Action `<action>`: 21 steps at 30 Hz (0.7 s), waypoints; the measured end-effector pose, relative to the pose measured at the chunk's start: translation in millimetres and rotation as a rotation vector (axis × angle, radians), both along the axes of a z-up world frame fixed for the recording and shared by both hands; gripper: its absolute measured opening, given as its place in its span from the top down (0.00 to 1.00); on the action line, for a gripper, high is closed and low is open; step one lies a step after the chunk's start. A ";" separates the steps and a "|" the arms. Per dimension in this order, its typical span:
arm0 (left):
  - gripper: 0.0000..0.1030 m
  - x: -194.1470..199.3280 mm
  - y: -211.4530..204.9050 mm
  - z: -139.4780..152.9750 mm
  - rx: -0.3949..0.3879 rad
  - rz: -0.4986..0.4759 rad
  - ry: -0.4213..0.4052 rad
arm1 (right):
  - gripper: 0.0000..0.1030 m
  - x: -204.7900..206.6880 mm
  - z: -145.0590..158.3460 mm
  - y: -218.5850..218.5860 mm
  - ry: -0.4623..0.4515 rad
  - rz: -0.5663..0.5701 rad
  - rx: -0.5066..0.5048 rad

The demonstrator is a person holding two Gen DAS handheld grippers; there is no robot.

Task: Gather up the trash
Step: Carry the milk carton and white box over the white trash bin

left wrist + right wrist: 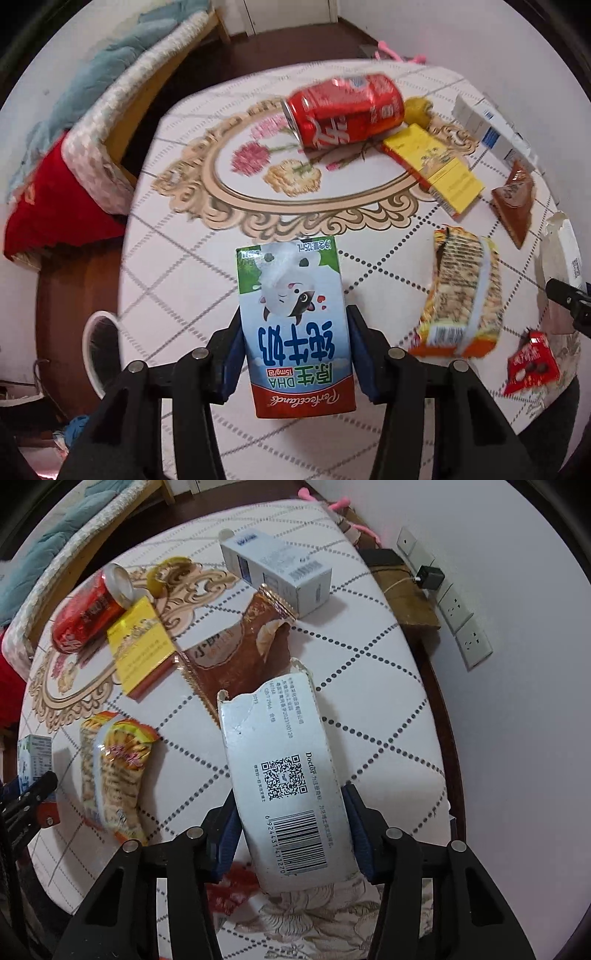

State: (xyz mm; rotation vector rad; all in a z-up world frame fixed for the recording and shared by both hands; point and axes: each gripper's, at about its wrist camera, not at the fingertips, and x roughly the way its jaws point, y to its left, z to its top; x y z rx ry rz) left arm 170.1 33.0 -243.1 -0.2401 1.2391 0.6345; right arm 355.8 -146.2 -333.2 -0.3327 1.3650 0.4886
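My left wrist camera looks forward and down along my fingers [236, 354] from close above the near edge of the table [177, 258], facing its far side and the bed [110, 110] at upper left. My right wrist camera sits equally near, further right, facing the wall sockets [461, 616]. Both views share the middle of the table: the red can [343, 110] [88, 616], the yellow box [436, 166] [142, 646] and the noodle packet [461, 291] [114, 771].

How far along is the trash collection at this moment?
Nothing visibly binned yet. In hand: left gripper clamps a milk carton; right gripper clamps a torn white box. Left on the table: cola can, yellow box, noodle packet, brown wrapper.
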 end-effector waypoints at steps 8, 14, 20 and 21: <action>0.54 -49.5 -9.8 54.9 0.062 0.016 -0.087 | 0.48 -43.6 58.0 -18.1 -0.076 0.040 0.104; 0.54 -92.2 -0.8 96.4 0.082 0.055 -0.181 | 0.48 -79.1 103.5 -23.4 -0.111 0.076 0.224; 0.54 -136.9 18.9 130.5 0.126 0.087 -0.253 | 0.49 -127.0 150.2 6.5 -0.133 0.158 0.354; 0.54 -145.4 24.6 134.3 0.132 0.097 -0.263 | 0.48 -133.3 155.2 13.9 -0.134 0.171 0.369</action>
